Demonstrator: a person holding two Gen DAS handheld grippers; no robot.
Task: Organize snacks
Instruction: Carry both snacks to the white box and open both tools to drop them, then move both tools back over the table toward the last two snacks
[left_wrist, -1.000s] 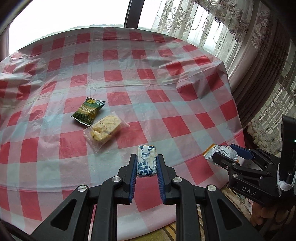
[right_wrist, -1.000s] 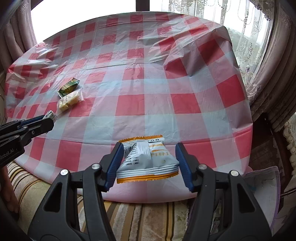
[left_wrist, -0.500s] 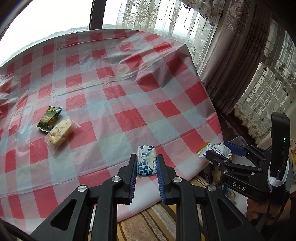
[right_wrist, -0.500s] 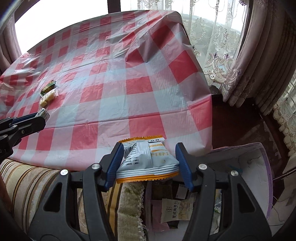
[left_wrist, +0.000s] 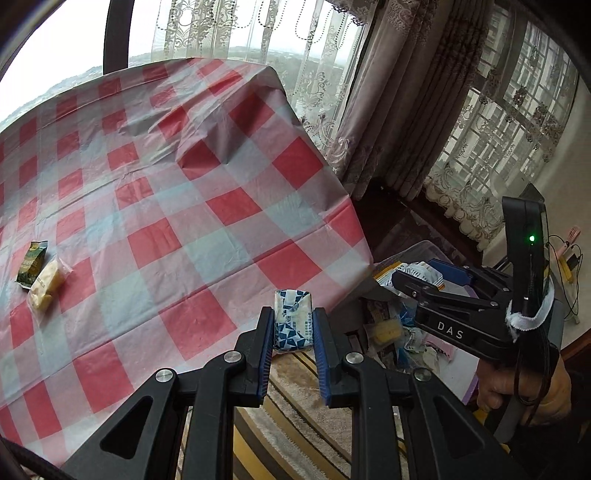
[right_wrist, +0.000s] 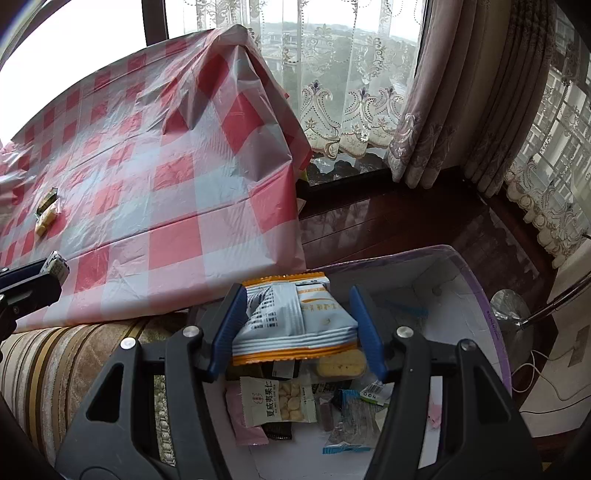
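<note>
Snacks ride in both grippers: left gripper (left_wrist: 291, 328) is clamped on the blue-white packet (left_wrist: 292, 319) above the table edge, with the bin (right_wrist: 495, 306) at three o'clock; right gripper (right_wrist: 297, 325) pinches the orange-trimmed pouch (right_wrist: 295, 317), long axis crosswise, right over the bin and nearer.

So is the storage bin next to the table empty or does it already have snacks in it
Partly filled. In the right wrist view the white bin holds several snack packets on its floor, with bare floor showing beside them.
</note>
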